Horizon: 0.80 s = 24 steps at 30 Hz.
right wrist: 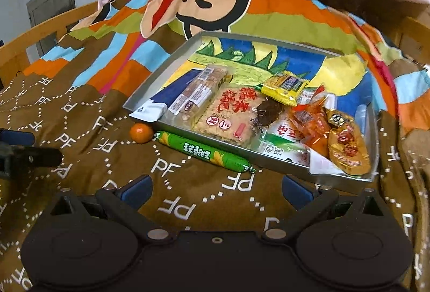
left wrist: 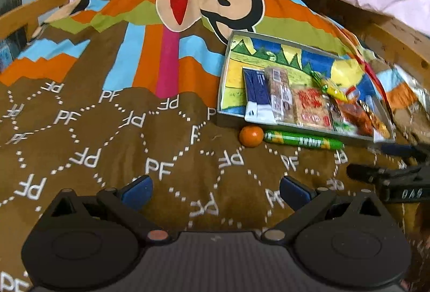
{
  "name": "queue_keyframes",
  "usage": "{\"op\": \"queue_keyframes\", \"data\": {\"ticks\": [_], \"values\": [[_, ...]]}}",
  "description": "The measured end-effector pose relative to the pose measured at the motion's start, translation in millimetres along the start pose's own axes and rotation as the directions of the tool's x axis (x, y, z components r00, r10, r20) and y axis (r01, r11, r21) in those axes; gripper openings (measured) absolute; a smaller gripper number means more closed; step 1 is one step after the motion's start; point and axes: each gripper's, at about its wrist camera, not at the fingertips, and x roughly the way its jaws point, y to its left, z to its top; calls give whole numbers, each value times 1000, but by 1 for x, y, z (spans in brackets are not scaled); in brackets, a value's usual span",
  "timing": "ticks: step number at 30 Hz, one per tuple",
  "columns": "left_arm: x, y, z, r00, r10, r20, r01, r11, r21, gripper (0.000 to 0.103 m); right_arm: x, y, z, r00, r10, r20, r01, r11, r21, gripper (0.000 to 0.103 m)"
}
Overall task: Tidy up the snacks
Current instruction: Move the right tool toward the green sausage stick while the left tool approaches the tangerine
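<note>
Patterned bedspread [right wrist: 80,109], green sausage [right wrist: 205,152] ahead of right gripper's [right wrist: 216,191] spread jaws

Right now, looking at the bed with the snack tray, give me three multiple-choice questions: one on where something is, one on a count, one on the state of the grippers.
1. Where is the small orange?
A. Inside the tray
B. On the bedspread, outside the tray, next to the green sausage
C. In a gripper

2. How many snacks lie outside the tray near its front edge?
A. Two
B. Four
C. None

3. What state are the left gripper and the right gripper in?
A. Both shut on a snack
B. One open, one shut
C. Both open, holding nothing

Answers:
1 B, it sits on the brown cloth by the tray's near corner.
2 A, only the orange and the sausage.
3 C, each view shows blue pads spread apart over bare cloth.
</note>
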Motion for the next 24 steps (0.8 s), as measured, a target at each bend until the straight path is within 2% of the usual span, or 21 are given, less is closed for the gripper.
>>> {"op": "queue_keyframes", "data": {"ticks": [3,8,12,18,21,24], "values": [[11,5,8,1000,-18,22,19,999,-28,102,15,-4,2,1000,20,-21,-20,1000,10,102],[36,4,20,995,-75,67,75,997,-8,102,38,-4,3,999,26,-32,-27,999,-19,102],[56,1,26,986,-151,76,150,989,14,102,53,-7,4,999,31,-39,-32,999,-19,102],[75,2,31,984,-173,54,172,985,18,102,67,-5,3,996,62,-60,-63,998,-26,102],[79,9,32,985,-167,41,168,986,-14,102,63,1,6,993,102,-57,-105,993,-51,102],[81,17,34,986,-165,35,167,984,-57,102,55,8,8,978,193,-84,-198,978,-62,102]]}}
